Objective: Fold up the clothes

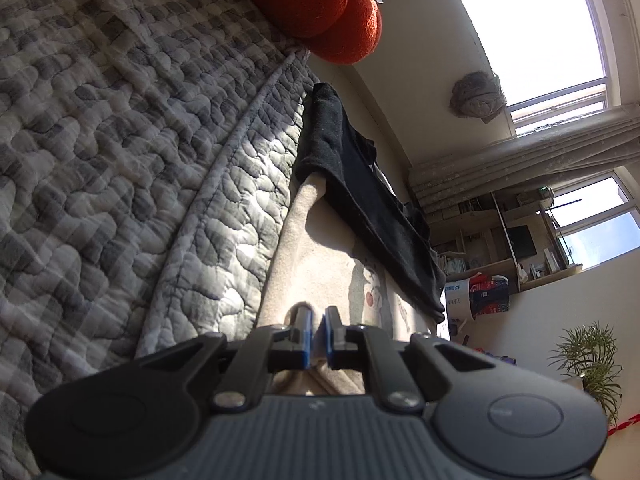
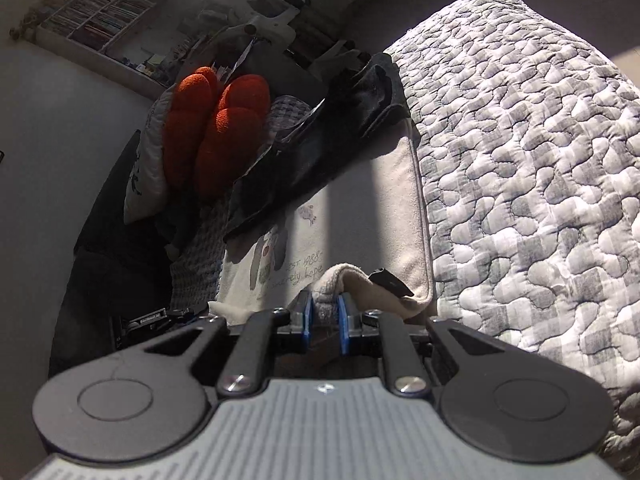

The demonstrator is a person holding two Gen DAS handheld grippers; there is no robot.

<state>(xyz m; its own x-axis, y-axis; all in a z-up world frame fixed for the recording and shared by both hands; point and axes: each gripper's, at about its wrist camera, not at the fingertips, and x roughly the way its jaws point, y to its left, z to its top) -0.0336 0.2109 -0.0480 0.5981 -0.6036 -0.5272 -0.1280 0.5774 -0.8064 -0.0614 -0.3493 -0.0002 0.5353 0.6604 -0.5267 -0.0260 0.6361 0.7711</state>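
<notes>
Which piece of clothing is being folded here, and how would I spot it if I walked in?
Find the bed with the grey checked quilt. On it lies a cream garment, partly under a black garment and near orange cushions. Only the cream one has a cartoon print and handwritten lettering, and both grippers' fingers pinch its near edge.
</notes>
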